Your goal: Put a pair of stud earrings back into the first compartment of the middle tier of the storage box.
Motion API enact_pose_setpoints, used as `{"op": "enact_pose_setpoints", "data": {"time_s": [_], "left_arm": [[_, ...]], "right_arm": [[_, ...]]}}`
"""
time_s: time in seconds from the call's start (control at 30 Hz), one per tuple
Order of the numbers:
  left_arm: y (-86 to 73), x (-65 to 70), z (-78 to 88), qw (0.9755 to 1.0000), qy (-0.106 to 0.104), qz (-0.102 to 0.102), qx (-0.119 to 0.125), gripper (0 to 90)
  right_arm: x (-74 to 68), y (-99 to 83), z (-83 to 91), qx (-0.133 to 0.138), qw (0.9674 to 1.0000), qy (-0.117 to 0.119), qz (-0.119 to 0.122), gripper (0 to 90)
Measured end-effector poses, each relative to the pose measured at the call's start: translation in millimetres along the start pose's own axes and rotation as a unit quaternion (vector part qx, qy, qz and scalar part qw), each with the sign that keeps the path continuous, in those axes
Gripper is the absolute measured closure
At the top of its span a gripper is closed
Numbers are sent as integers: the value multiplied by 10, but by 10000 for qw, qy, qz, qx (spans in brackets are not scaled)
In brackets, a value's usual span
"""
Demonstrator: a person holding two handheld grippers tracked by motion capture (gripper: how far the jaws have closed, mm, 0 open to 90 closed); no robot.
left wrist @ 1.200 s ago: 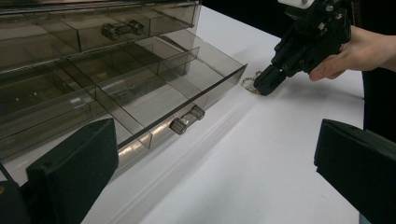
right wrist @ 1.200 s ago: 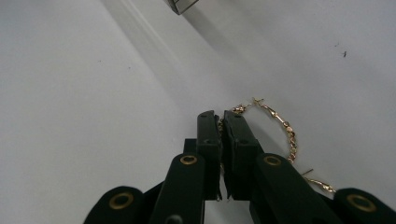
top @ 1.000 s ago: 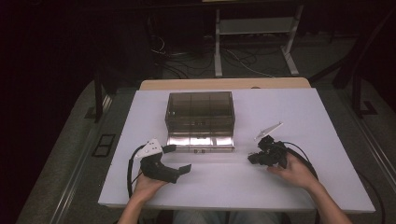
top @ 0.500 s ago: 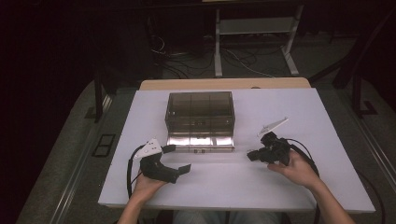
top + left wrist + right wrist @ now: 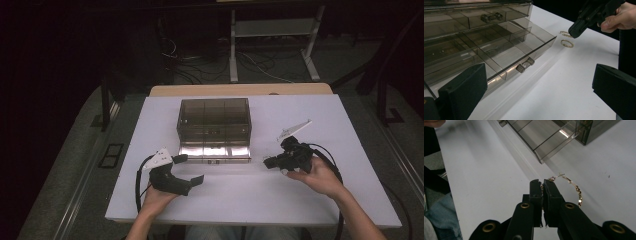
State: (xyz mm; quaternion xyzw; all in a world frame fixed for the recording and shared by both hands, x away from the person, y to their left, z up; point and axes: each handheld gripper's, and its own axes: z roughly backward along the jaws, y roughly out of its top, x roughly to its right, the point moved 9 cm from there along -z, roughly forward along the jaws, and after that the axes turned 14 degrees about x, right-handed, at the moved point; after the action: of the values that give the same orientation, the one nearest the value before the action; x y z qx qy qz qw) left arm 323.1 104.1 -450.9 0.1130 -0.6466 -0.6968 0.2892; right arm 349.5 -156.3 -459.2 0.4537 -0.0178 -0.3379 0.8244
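smoky see-through plastic makes up the drawer box [image 5: 214, 122] that sits toward the far middle of the white table [image 5: 350, 200] in the high view, its bottom drawer [image 5: 215, 151] pulled out toward the person. the left gripper [image 5: 192, 170] rests near the table's front left, just in front of that drawer's left end, its jaws spread with nothing between them. the right gripper [image 5: 270, 161] is held off the drawer's right end, pointing left, jaws pressed together.

left gripper view: the two black jaws stand wide apart at the bottom corners, bare table between them. the open drawer [image 5: 506, 57] with its dividers and small knobs runs along the left. farther off, the right gripper [image 5: 575, 29] hangs above the table in a hand [image 5: 621, 16], and two gold hoop earrings [image 5: 567, 43] show by its tip, near the drawer's far corner; whether both lie flat there is hard to tell.

right gripper view: the jaws are closed on a gold hoop earring [image 5: 576, 188], pinching its rim at the left side while the rest of the ring curves out to the right. the drawer's corner [image 5: 541, 160] is just beyond it, apart from it.
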Motion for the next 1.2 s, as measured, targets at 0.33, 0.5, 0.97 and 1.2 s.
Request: {"op": "enact_pose_setpoints", "data": {"time_s": [0.33, 0.5, 0.97, 1.2], "left_arm": [[-5, 14, -11, 10000, -1, 0, -4, 0], [-3, 5, -9, 10000, 9, 1, 8, 0], [10, 4, 5, 10000, 17, 11, 47, 0], [19, -4, 10, 10000, 11, -7, 73, 0]], "right_arm": [[-70, 250, 61, 69, 9997, 128, 191, 848], [-109, 369, 72, 63, 9995, 169, 272, 849], [-242, 645, 9, 52, 9981, 344, 507, 848], [-324, 750, -86, -12, 9974, 451, 566, 848]]}}
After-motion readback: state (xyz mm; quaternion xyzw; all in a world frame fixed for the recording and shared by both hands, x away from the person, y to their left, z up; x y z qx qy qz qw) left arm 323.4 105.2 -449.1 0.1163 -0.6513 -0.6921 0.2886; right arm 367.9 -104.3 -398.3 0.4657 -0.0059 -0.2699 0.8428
